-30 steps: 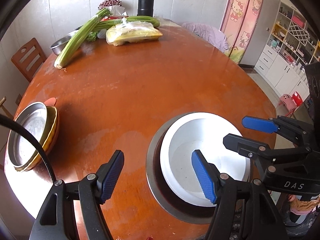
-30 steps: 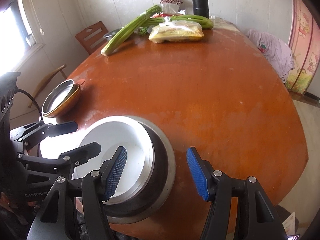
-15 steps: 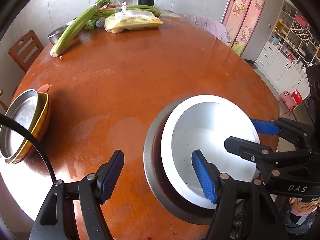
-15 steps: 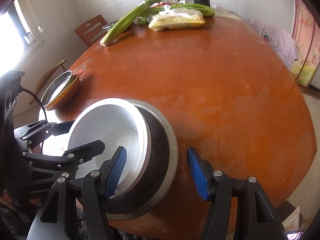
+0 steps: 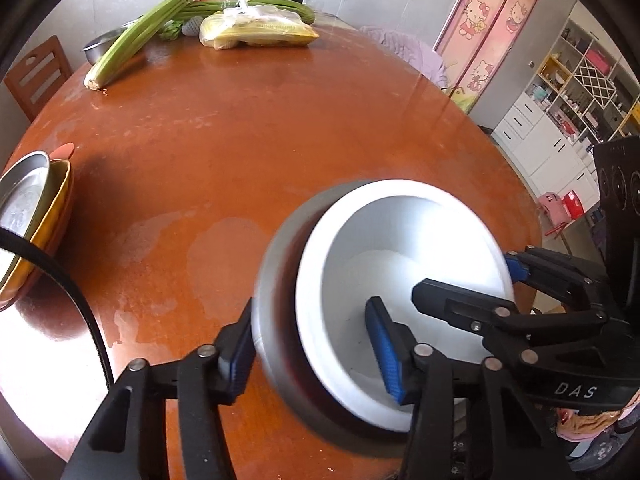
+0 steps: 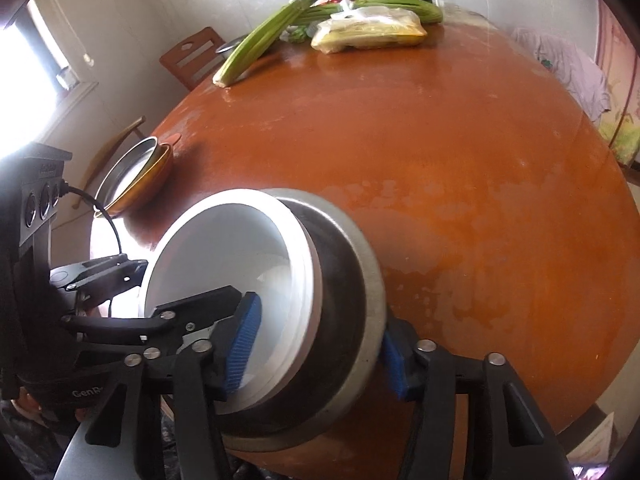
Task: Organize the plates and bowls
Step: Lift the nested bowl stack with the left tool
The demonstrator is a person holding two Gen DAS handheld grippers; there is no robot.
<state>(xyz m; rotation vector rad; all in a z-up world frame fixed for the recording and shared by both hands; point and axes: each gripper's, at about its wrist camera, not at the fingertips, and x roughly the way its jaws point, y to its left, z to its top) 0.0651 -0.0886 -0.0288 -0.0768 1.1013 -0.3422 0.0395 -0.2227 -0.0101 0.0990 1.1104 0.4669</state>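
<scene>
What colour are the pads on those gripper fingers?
Blue, with a ribbed texture. The pads show best in the right wrist view.

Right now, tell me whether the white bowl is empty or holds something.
Empty. The white bowl shows a bare white inside in both wrist views, nested in the steel basin.

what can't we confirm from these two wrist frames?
- Whether the steel bowl has left the table: its underside is hidden in both views, and its rim is motion-blurred in the left wrist view.
- What lies between the white bowl and the steel bowl: only stacked rims show.
- Plate stack: its count is unclear, and the left wrist view crops it.
</scene>
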